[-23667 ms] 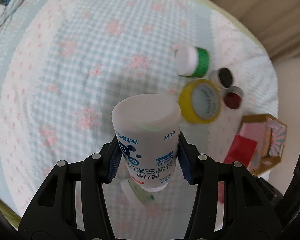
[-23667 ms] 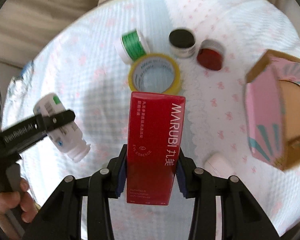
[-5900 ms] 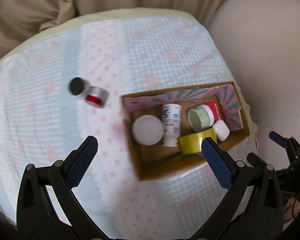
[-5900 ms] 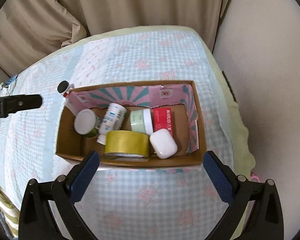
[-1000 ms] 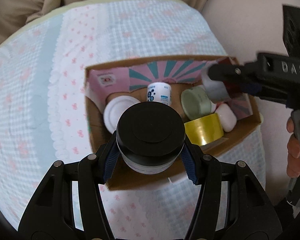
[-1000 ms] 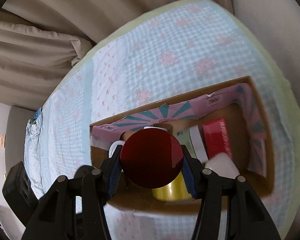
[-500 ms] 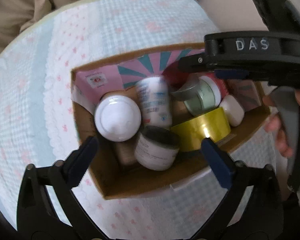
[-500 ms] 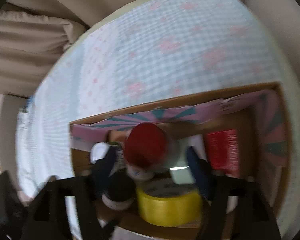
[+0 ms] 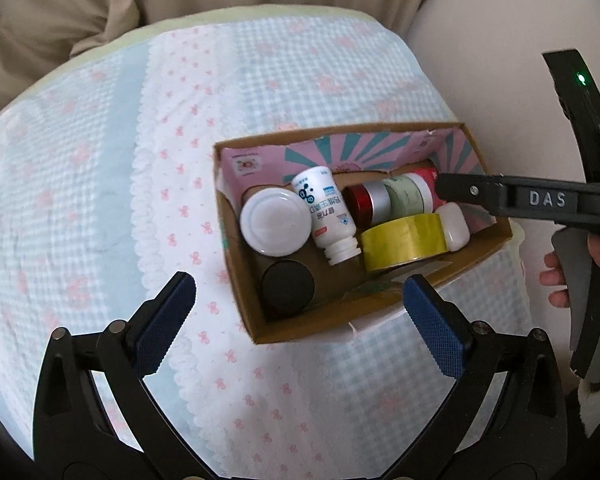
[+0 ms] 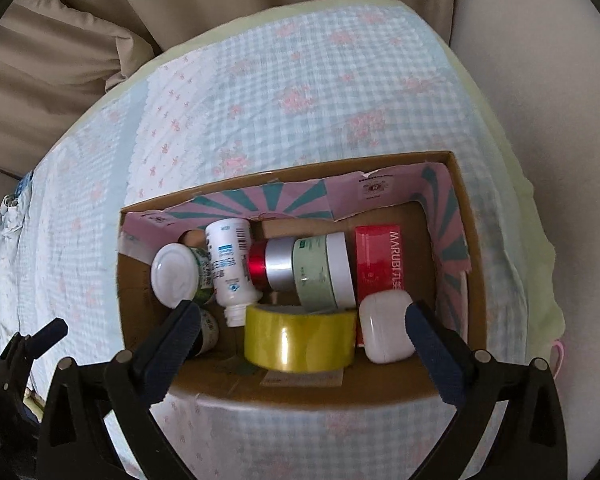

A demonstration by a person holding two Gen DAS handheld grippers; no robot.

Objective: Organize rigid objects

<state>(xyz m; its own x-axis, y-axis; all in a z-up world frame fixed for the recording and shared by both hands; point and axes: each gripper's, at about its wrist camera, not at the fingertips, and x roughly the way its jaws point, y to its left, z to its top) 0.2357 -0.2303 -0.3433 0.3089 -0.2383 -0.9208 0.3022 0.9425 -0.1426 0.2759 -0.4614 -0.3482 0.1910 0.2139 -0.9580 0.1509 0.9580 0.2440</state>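
The cardboard box (image 10: 466, 248) sat on the bed (image 10: 320, 80), packed with light, stiff, smooth jars, among them the red-capped jar (image 10: 270, 265), best pinched across their sides. Both the left tool (image 9: 296, 314) and right tool (image 10: 300, 344) hung above it, jaws wide apart, gripping nothing

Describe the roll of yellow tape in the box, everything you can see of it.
The yellow tape roll is a wide ring of glossy, slightly see-through yellow tape that catches a bright glint. It stands on edge inside the cardboard box, against the near wall, its broad band facing the cameras. The white bottle's neck ends at its left end, the pale green jar sits right behind it, and the white case lies at its right end. Neither gripper touches it.
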